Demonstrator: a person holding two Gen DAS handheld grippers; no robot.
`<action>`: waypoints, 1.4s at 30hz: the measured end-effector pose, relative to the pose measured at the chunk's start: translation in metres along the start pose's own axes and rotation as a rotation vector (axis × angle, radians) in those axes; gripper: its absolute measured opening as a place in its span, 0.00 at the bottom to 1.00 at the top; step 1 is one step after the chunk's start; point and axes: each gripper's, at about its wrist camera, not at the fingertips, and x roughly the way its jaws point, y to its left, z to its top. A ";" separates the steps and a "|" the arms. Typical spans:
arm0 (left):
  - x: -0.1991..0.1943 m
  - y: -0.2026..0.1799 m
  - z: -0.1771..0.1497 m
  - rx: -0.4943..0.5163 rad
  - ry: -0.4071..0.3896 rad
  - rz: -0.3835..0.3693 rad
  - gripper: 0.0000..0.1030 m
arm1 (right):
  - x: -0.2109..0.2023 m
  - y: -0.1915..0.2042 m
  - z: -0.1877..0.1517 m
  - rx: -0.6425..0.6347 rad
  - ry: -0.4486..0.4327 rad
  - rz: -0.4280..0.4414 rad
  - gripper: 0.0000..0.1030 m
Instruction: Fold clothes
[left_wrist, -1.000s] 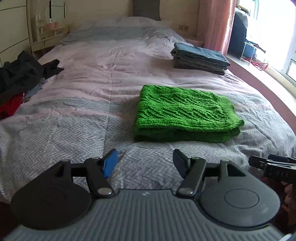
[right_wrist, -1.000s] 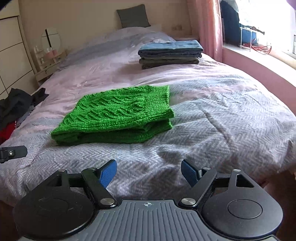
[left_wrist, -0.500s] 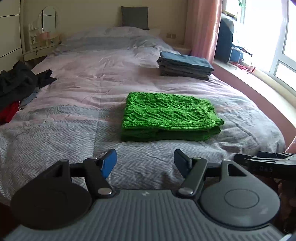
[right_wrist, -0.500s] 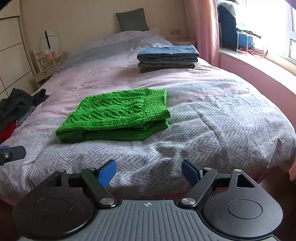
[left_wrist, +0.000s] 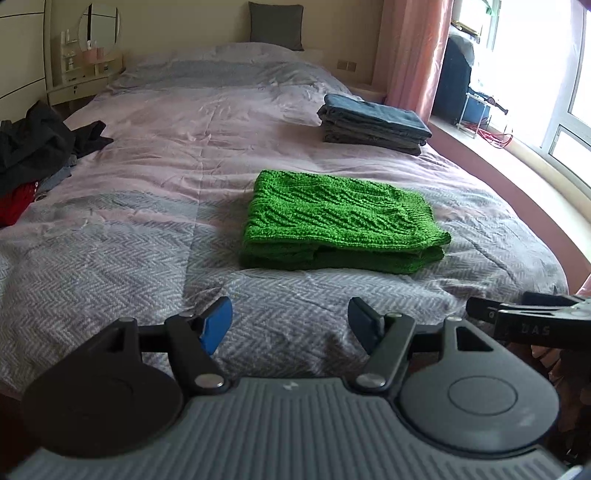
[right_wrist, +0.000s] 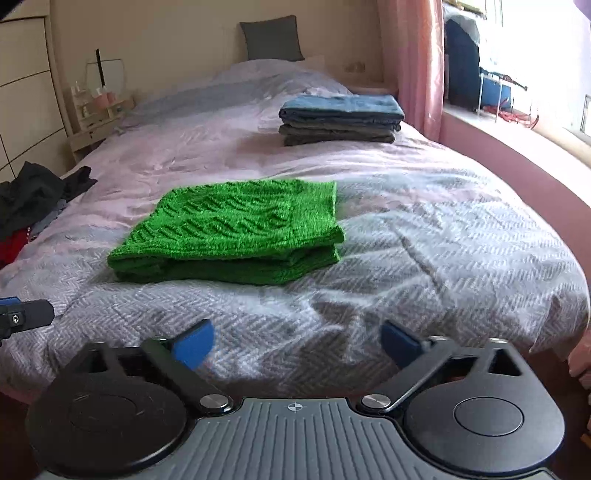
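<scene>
Your left gripper (left_wrist: 290, 325) hangs at the foot of the bed (left_wrist: 155, 236) with its blue-padded fingers spread wide and nothing between them. Your right gripper (right_wrist: 297, 345) sits the same way, fingers wide apart and empty, over the grey herringbone end of the cover.

The green knitted sweater (left_wrist: 338, 221) lies folded into a neat rectangle on the bed, ahead of both grippers and apart from them (in the right wrist view it sits a little left of centre (right_wrist: 236, 232)). Its layers show along the near edge.

Farther up the bed, near the pink curtain (left_wrist: 413, 55), a stack of folded clothes (left_wrist: 373, 123) rests on the cover, blue on top and grey beneath. On the left edge of the bed you have a loose pile of dark clothes (left_wrist: 33, 147) with something red under it. A grey pillow (left_wrist: 275, 26) stands against the wall at the head.
</scene>
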 end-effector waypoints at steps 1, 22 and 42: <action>0.001 0.001 0.001 -0.002 0.003 0.002 0.64 | 0.001 0.000 0.001 -0.003 -0.002 -0.003 0.99; 0.050 0.011 0.017 -0.010 0.066 -0.014 0.65 | 0.046 -0.008 0.024 -0.005 0.093 -0.022 0.99; 0.127 0.104 0.067 -0.311 0.091 -0.287 0.64 | 0.093 -0.114 0.038 0.470 0.085 0.395 0.99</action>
